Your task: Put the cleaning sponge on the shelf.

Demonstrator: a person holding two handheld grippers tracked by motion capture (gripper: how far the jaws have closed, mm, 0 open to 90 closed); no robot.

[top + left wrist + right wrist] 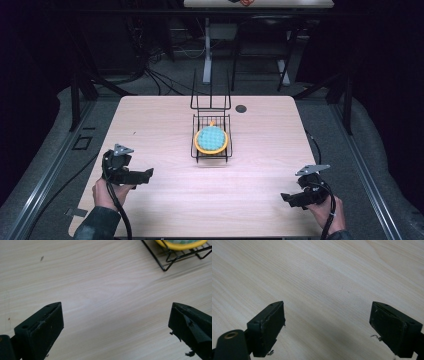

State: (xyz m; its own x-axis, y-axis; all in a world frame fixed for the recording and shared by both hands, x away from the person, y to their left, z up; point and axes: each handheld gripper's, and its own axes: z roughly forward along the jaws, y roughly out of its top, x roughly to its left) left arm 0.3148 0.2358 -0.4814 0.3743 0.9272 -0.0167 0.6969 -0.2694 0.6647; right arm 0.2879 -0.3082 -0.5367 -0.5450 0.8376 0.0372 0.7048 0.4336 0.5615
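We held both tongs, left and right, wide open and empty; the wire rack cradled a yellow-rimmed dish, no lettering readable

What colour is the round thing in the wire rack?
The round thing in the wire rack is teal-checked with a yellow-orange rim; the high view shows it best.

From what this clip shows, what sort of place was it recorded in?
Probably a lab or recording workspace, not a home: a bare wooden table in a dark room, loose cables on the floor behind it, and metal rails alongside. Only a black wire basket holding a yellow-rimmed dish sits on it.
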